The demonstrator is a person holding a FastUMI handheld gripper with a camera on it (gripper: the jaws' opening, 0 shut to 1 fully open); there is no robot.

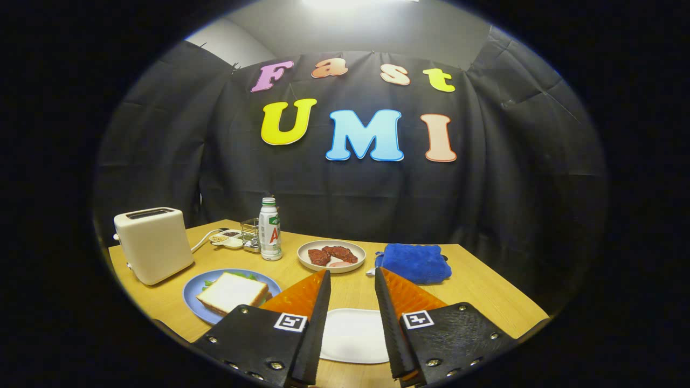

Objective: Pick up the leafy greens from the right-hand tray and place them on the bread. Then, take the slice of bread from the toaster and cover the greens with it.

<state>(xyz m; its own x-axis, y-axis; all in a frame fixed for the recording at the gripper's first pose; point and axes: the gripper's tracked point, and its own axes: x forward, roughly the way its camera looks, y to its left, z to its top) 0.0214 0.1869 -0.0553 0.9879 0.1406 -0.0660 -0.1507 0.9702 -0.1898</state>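
Bread and greens: I see a slice of white bread lying flat on a blue plate, with leafy greens peeking out from under its far edge; the plate sits on the near left of the table, just left of my left finger.
Toaster: a cream toaster stands upright at the far left, just behind the blue plate; from my angle I cannot tell what sits in its slot.
Tray: a white tray lies flat on the table below the gap between my fingers, its surface bare.
Gripper: my gripper hovers above the table with its fingers spread wide apart, nothing between them, touching nothing.
Meat plate: a pale round plate with dark red meat pieces sits just beyond the fingertips, near the middle of the table.
Cloth: a folded blue cloth lies right of the meat plate, beyond my right finger.
Bottle: a white bottle with a green cap stands upright left of the meat plate.
Small items: a glass holder stands just left of the bottle, and a small white condiment dish sits beside it, toward the toaster.
Table: the wooden table carries everything.
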